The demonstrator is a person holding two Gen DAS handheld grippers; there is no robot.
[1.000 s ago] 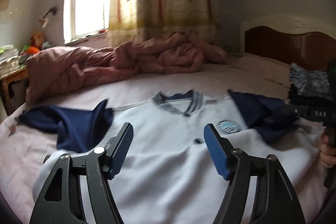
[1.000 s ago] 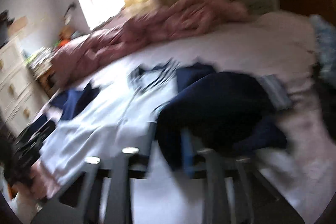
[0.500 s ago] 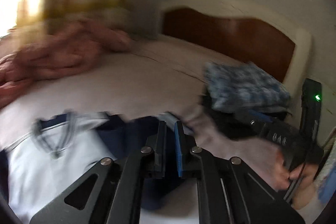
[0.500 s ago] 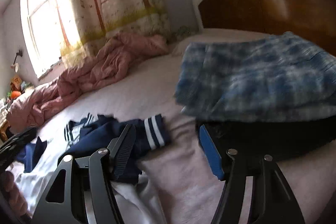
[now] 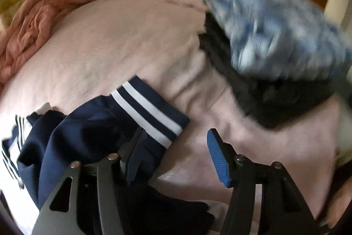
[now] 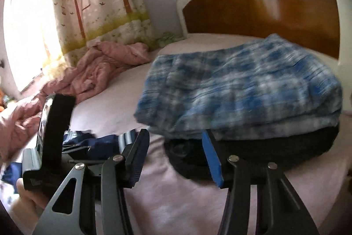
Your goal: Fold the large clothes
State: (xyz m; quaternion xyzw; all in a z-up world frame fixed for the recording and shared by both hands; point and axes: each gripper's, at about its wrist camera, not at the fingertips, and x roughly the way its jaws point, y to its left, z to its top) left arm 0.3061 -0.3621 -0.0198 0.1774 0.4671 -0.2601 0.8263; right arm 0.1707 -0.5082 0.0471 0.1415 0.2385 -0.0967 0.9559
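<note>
since the navy sleeve lies on the bed sheet with its striped cuff just ahead-left of the empty, opening left gripper, it is reached sooner than by the empty, closing right gripper.

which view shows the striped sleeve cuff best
The left wrist view. The navy cuff with its two white stripes lies sharp and whole on the pink sheet, just ahead of the fingers. The right wrist view shows only a blurred sliver of it, partly hidden behind that gripper's finger.
</note>
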